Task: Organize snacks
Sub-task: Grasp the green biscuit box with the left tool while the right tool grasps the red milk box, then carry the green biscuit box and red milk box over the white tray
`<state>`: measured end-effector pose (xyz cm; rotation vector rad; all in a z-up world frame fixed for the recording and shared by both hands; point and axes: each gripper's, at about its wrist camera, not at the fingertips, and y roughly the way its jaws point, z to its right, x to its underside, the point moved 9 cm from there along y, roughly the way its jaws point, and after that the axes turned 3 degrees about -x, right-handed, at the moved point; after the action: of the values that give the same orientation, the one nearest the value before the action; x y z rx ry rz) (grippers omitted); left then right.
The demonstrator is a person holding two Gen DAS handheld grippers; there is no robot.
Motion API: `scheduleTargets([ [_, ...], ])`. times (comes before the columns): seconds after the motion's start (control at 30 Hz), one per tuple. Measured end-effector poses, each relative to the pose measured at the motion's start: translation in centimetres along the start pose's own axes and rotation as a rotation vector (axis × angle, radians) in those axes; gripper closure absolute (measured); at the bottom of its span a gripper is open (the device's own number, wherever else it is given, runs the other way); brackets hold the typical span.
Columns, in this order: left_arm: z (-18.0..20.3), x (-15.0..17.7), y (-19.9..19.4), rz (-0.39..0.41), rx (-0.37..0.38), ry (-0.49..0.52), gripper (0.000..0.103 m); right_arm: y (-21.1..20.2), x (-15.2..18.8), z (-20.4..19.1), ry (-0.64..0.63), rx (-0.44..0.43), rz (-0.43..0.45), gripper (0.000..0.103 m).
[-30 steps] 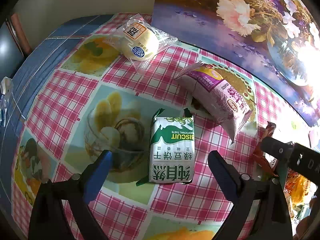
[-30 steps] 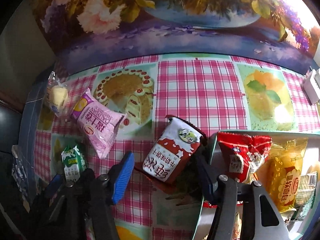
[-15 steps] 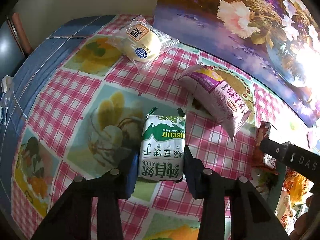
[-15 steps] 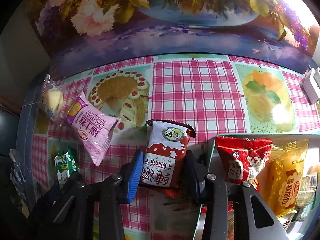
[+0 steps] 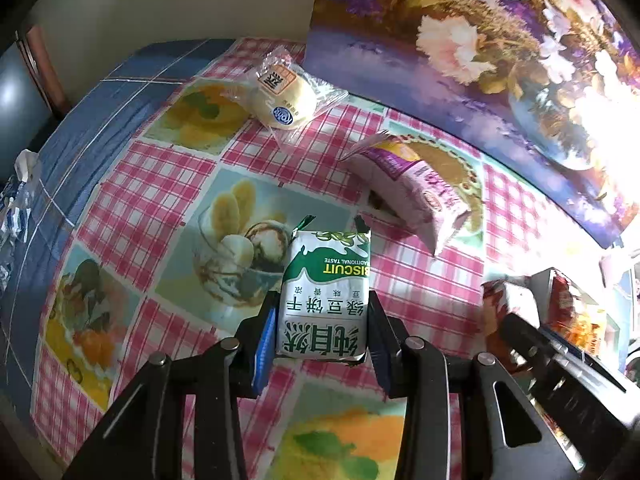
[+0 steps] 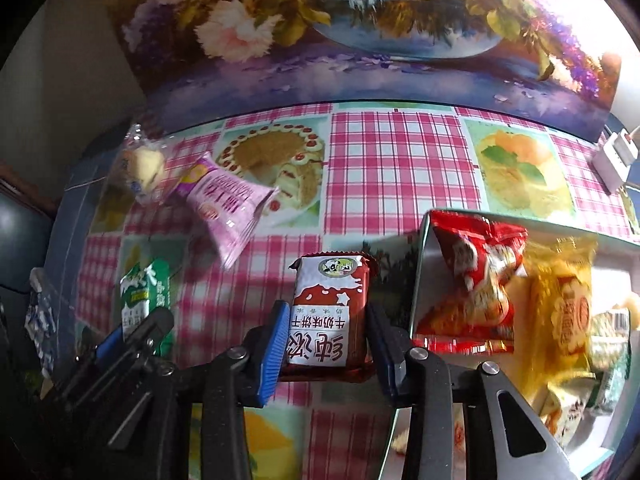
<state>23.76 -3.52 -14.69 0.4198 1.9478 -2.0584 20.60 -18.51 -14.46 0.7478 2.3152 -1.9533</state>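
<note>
My left gripper [image 5: 322,334] is shut on a green and white biscuit pack [image 5: 325,296], held above the checked tablecloth. The pack also shows at the left of the right wrist view [image 6: 140,300]. My right gripper [image 6: 328,338] is shut on a red and white milk biscuit pack [image 6: 328,316], just left of a white tray [image 6: 418,280]. The tray holds a red snack bag [image 6: 476,280] and a yellow snack bag [image 6: 564,312]. A pink wafer pack [image 5: 416,192] and a clear-wrapped yellow bun [image 5: 286,98] lie farther back on the table.
A floral painting [image 6: 360,32] stands along the table's back edge. A white power adapter [image 6: 614,158] sits at the far right. The table's left edge drops off by a blue cloth border [image 5: 80,132]. The other gripper shows low at the right of the left wrist view [image 5: 560,364].
Both grippers closed from wide open onto their packs, the left on the green biscuit pack, the right on the red one. Both packs now look raised and straightened.
</note>
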Motion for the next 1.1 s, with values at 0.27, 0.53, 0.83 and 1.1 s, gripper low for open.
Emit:
scheduleTargets([
  [0.27,0.4,0.3,-3.6,0.029,0.004,0.002,0.06,-3.4,2.0,-0.4,0.008,-0.028,0.04,0.061],
  [0.53,2.4,1.2,-6.8,0.061,0.024,0.017,0.06,-6.6,3.7,0.9,0.066,-0.056,0.088,0.061],
  [0.83,5.8,2.6,-8.9,0.07,0.046,0.037,0.06,-9.5,5.0,4.4,0.149,-0.047,0.142,0.061],
  [1.1,9.9,3.8,-10.1,0.082,0.062,0.093,0.06,-11.4,5.3,8.8,0.242,-0.023,0.17,0.061],
])
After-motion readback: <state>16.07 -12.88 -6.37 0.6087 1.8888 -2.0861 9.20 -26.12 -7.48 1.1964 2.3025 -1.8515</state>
